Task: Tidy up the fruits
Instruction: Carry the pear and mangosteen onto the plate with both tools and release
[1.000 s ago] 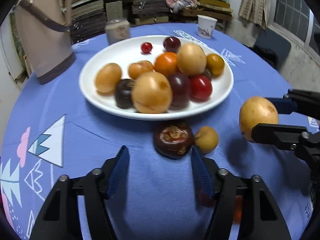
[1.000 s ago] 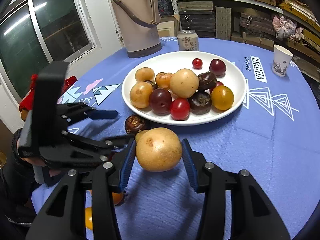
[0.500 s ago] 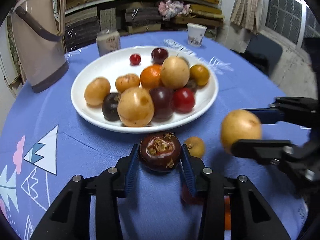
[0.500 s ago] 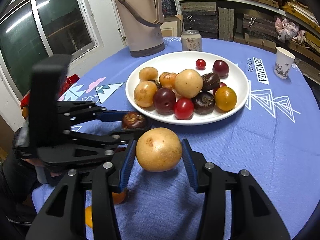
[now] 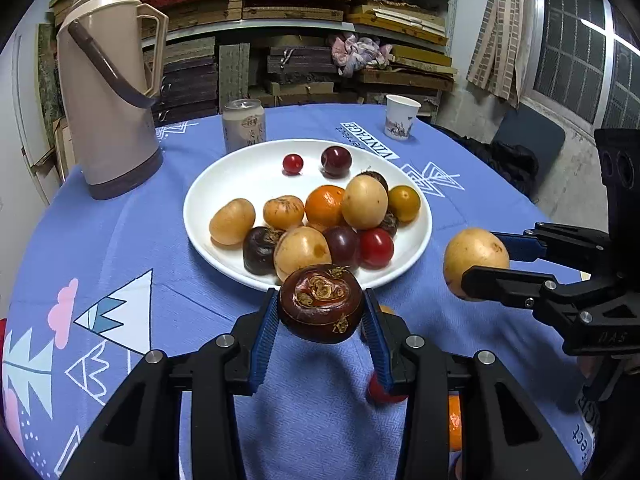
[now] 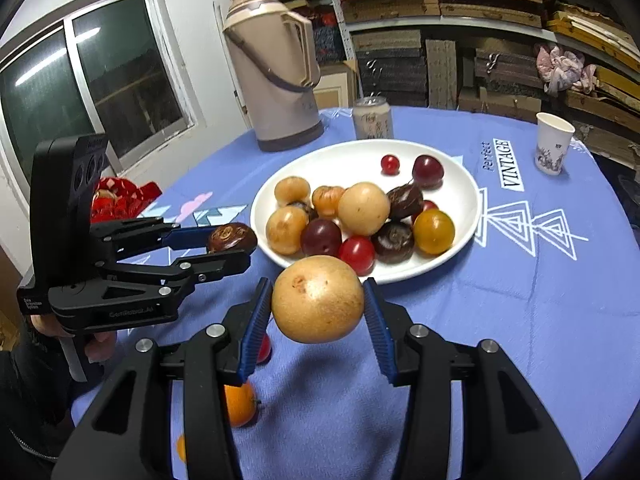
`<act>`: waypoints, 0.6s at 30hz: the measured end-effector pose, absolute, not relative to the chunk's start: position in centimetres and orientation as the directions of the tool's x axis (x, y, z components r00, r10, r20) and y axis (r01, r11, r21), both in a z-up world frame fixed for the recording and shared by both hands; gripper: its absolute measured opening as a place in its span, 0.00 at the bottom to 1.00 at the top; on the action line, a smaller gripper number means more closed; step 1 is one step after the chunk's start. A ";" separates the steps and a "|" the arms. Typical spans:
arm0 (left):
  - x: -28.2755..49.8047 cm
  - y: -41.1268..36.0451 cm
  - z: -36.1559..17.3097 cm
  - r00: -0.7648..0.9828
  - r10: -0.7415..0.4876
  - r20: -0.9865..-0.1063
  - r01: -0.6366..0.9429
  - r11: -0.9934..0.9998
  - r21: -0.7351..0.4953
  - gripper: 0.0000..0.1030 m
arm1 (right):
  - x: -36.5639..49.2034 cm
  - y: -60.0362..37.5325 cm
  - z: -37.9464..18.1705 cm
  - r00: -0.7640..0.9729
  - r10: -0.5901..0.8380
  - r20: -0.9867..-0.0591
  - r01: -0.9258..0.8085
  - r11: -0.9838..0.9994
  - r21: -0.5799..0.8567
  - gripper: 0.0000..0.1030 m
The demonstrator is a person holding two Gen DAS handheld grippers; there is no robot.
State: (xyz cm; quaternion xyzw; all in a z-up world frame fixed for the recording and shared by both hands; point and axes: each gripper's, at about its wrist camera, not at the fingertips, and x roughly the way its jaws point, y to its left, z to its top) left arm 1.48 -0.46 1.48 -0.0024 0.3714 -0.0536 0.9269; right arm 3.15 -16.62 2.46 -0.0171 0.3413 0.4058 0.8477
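A white plate (image 5: 224,176) (image 6: 464,196) in the middle of the blue table holds several fruits: yellow pears, dark plums, red tomatoes, an orange. My left gripper (image 5: 320,320) (image 6: 236,248) is shut on a dark brown mangosteen (image 5: 320,304) (image 6: 231,237) and holds it above the cloth, just short of the plate's near rim. My right gripper (image 6: 318,312) (image 5: 500,258) is shut on a large yellow pear (image 6: 318,298) (image 5: 474,262), lifted to the right of the plate. A small brown fruit (image 5: 386,309) lies on the cloth, mostly hidden behind the left fingers.
A beige thermos (image 5: 110,80) (image 6: 276,68), a drink can (image 5: 244,124) (image 6: 372,118) and a paper cup (image 5: 401,115) (image 6: 554,144) stand behind the plate. Loose fruits lie near me: an orange (image 6: 240,404) and a red tomato (image 5: 380,392) (image 6: 264,348). Shelves stand beyond.
My left gripper closed on the mangosteen and lifted it off the cloth toward the plate. My right gripper rose with the pear, still shut on it.
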 end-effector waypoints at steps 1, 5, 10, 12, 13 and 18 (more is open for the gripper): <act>1.5 -0.4 1.6 0.722 -0.099 -0.685 0.094 0.995 -0.045 0.41 | 3.3 -16.8 2.6 0.444 0.678 -0.585 -0.694 0.674 0.254 0.44; 1.7 0.6 2.5 0.734 -0.094 -0.673 0.064 0.996 -0.070 0.41 | 4.2 -17.2 3.0 0.468 0.680 -0.564 -0.662 0.693 0.287 0.44; 3.0 1.7 3.7 0.744 -0.067 -0.665 0.027 0.997 -0.069 0.41 | 5.7 -16.8 4.6 0.495 0.669 -0.555 -0.653 0.708 0.270 0.44; 3.5 2.1 4.2 0.752 -0.061 -0.656 0.015 0.997 -0.074 0.41 | 6.2 -16.5 5.2 0.507 0.664 -0.550 -0.654 0.712 0.257 0.44; 3.8 2.3 4.4 0.755 -0.058 -0.654 0.009 0.997 -0.078 0.41 | 6.5 -16.2 5.7 0.518 0.661 -0.543 -0.653 0.715 0.248 0.44; 6.0 3.0 5.0 0.755 -0.038 -0.654 -0.028 0.996 -0.090 0.41 | 8.1 -14.8 7.3 0.556 0.651 -0.517 -0.650 0.728 0.218 0.44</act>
